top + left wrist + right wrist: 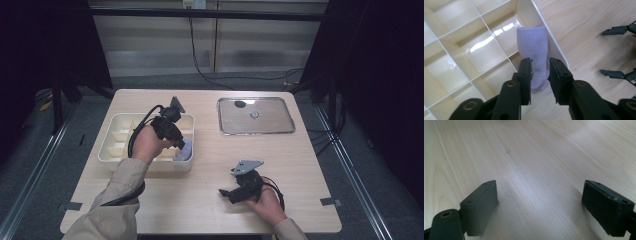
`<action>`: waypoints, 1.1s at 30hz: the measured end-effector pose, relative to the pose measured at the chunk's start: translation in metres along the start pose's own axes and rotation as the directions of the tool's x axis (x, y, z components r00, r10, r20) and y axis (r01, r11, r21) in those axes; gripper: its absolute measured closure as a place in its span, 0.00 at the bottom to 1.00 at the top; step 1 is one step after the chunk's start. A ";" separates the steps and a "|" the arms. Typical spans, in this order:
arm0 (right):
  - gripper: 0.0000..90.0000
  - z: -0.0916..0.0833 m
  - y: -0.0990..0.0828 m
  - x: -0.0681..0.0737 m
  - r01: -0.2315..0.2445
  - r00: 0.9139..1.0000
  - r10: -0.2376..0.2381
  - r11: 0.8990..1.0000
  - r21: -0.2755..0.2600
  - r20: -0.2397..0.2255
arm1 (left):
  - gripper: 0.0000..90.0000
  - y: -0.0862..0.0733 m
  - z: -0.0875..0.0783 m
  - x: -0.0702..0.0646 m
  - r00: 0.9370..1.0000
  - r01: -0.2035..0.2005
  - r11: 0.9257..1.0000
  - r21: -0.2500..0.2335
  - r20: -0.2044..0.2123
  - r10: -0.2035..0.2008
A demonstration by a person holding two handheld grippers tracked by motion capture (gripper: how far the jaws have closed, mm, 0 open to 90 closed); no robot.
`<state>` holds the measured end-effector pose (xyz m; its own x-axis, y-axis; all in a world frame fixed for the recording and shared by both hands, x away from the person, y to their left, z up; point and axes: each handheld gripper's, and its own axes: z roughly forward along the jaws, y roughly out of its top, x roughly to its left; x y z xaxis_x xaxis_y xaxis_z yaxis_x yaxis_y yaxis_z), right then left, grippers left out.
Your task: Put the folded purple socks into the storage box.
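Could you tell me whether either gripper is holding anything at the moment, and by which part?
The left gripper pinches the lilac cloth near its lower end, over the divided tray. The right gripper is open, holding nothing.

No readable text

We found no legible words, labels, brands, numbers or signs on any surface in the three views we looked at.

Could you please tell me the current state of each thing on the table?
Left tongs: closed on the cloth.
Right tongs: open, nothing between them, low over the table.
Lilac cloth: folded, hanging into the organiser's corner compartment.
Cream organiser: other compartments bare.
Metal tray: flat, holds a small round piece.
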<state>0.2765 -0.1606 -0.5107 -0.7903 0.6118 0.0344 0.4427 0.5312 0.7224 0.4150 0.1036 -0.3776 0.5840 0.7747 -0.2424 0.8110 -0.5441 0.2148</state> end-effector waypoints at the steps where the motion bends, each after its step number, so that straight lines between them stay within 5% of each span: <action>1: 0.14 0.000 0.000 0.000 0.001 1.000 -0.001 1.000 0.000 -0.001 | 0.81 0.000 0.000 0.001 1.000 0.004 1.000 0.001 0.004 -0.004; 17: 0.14 0.000 0.000 0.000 0.001 1.000 -0.001 1.000 0.001 -0.002 | 1.00 0.004 0.004 0.000 1.000 0.010 1.000 0.012 -0.004 -0.010; 33: 0.14 0.000 0.000 0.000 0.005 1.000 -0.005 1.000 -0.003 -0.002 | 1.00 0.011 0.012 -0.006 1.000 -0.002 1.000 0.023 -0.013 0.002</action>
<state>0.2768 -0.1605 -0.5109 -0.7931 0.6082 0.0322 0.4375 0.5321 0.7248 0.4210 0.0893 -0.3847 0.5852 0.7777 -0.2298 0.8106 -0.5527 0.1936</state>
